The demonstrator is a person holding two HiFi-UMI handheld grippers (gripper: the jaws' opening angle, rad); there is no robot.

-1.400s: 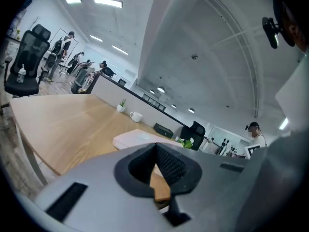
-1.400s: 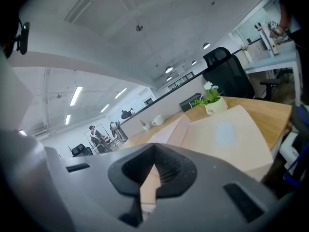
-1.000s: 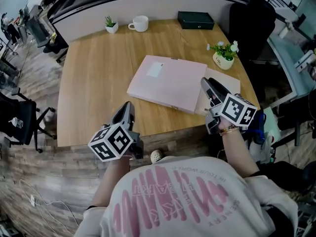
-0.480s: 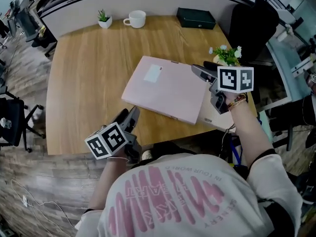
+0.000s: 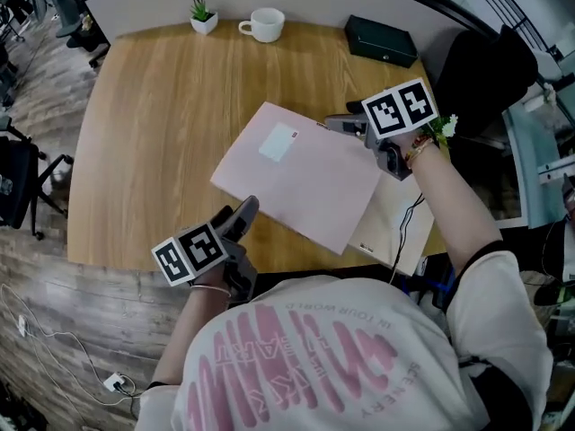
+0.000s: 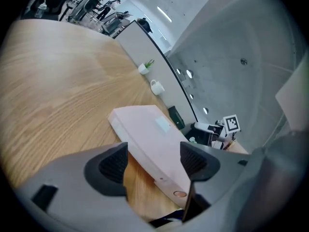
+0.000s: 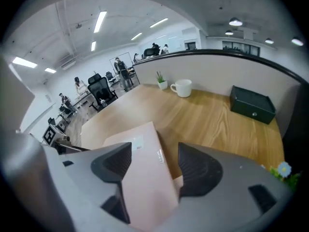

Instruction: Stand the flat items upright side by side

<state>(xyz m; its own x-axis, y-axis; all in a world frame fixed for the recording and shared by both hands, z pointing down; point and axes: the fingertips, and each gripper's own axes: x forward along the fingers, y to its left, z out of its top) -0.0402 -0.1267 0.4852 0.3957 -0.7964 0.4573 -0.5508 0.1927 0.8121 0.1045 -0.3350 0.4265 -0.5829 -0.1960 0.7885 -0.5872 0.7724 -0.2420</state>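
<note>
A flat pink folder (image 5: 296, 173) lies on the wooden table (image 5: 144, 133), partly on top of a cream flat item (image 5: 395, 218). My left gripper (image 5: 244, 209) is at the folder's near left edge. In the left gripper view the pink folder (image 6: 149, 129) shows between the jaws of the left gripper (image 6: 154, 149); they have just been opening and no pad touches it. My right gripper (image 5: 340, 124) hovers at the folder's far right edge. The right gripper (image 7: 153, 151) has also just been opening, with the pink folder (image 7: 142, 178) between its pads, unpressed.
At the table's far edge stand a small plant (image 5: 202, 14), a white cup (image 5: 265, 23) and a black box (image 5: 382, 40). A flower pot (image 5: 445, 126) sits behind my right gripper. A thin cable (image 5: 404, 227) crosses the cream item. Office chairs stand left of the table.
The right gripper has swung from the table's near right edge to the folder's far right edge. The left gripper has dropped toward the folder's near left edge. Both jaws stand wider.
</note>
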